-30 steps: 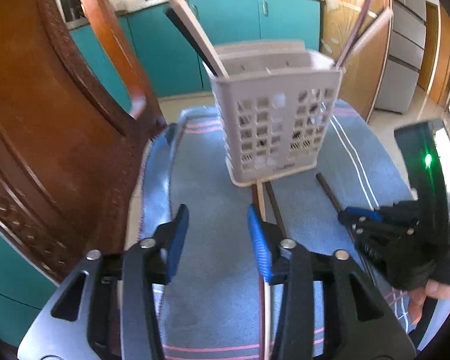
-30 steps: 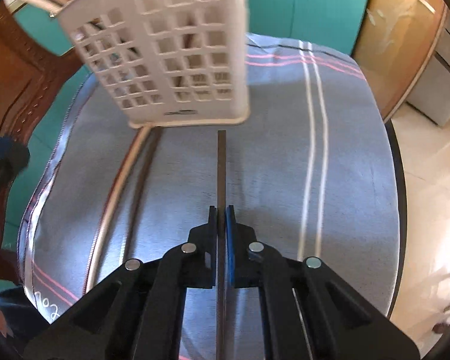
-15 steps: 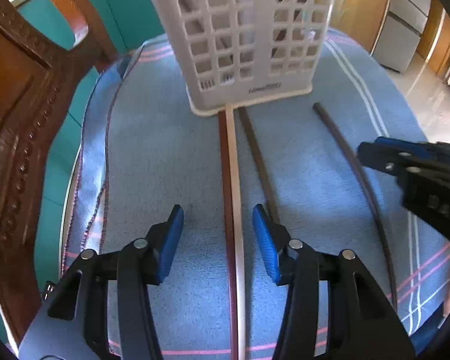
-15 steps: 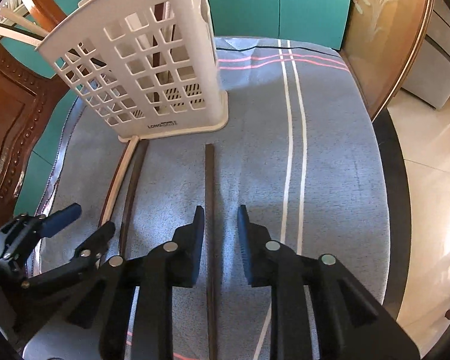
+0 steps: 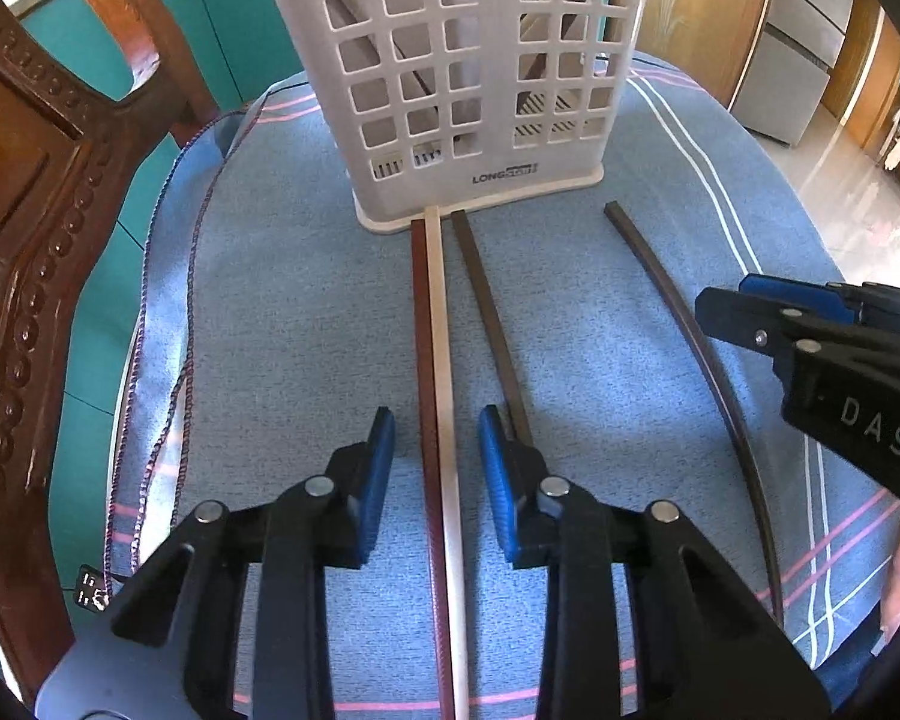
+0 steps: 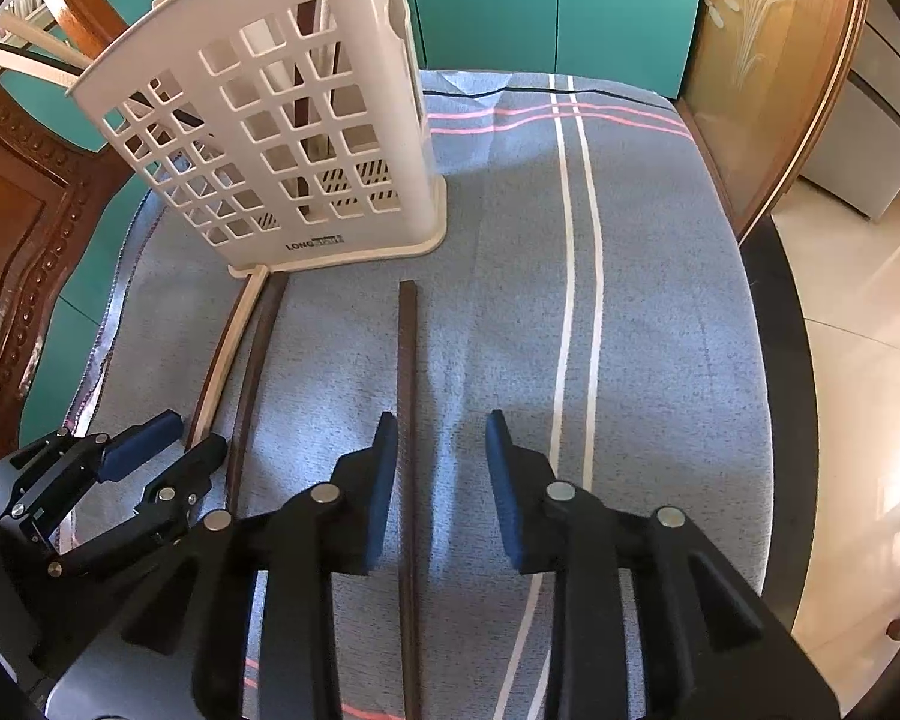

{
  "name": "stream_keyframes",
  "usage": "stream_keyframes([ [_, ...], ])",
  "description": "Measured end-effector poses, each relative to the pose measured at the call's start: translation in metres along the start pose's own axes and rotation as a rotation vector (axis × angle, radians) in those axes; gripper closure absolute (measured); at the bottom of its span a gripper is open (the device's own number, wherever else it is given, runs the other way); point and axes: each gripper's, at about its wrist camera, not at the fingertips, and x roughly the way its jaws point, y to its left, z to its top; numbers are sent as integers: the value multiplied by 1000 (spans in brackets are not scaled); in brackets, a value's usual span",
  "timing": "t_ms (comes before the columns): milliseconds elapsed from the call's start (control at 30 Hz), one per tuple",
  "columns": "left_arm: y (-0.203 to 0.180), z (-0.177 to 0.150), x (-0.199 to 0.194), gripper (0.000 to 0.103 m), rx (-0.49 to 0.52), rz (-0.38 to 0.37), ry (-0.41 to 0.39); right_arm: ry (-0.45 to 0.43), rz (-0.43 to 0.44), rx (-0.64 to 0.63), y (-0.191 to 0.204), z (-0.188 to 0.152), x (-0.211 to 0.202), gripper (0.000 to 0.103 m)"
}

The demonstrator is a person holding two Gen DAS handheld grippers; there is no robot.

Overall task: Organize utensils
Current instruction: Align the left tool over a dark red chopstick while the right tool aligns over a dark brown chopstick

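- the left wrist view shows the left gripper (image 5: 437,468) from behind, jaws spread wide, straddling two chopsticks that lie side by side and touching: a reddish-brown chopstick (image 5: 424,396) and a cream chopstick (image 5: 441,360). neither blue pad touches them.
- just right of that pair lies a dark brown chopstick (image 5: 491,312), its near part passing under the right-hand fingertip (image 5: 493,450) of the left gripper.
- only this view shows the far ends of these three sticks meeting the foot of the white slotted utensil basket (image 5: 450,30).
- the same view shows the right gripper (image 5: 744,315) coming in from the right edge, seen side-on; from here i cannot tell how far its jaws stand apart.
- the right wrist view settles that: the right gripper (image 6: 441,468) has its jaws wide apart, holding nothing. a fourth chopstick (image 6: 407,372), dark brown, lies flat between them, close to the left-hand pad (image 6: 384,468), its far end short of the basket.
- this view also shows the basket (image 6: 258,120) from its corner, standing upright on the cloth, with more sticks leaning inside and one pale stick poking out of the top to the left.
- the left gripper (image 6: 168,438) appears at the lower left, open.
- everything rests on a blue-grey cloth (image 6: 660,300) with white and pink stripes.
- a carved wooden chair (image 5: 24,240) stands to the left of the cloth, and teal cabinets (image 6: 540,0) lie behind.
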Motion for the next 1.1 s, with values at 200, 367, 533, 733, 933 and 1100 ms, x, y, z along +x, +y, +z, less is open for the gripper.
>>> stream_keyframes([
  [200,1,-2,-1,73,4,3,-1,4,-2,-7,3,0,1,73],
  [367,0,-2,-1,70,3,6,-2,11,-8,-15,6,-1,3,73],
  [533,6,-3,-1,56,-21,22,5,20,-13,-21,8,-2,6,68],
  [733,20,-5,0,53,-90,-41,36,25,-17,-29,9,-2,8,68],
  [933,35,-6,-2,78,-153,-78,40,28,-19,-33,9,-3,9,67],
  [1100,40,-10,-7,90,-177,-107,31,26,-19,-34,10,-2,9,67],
])
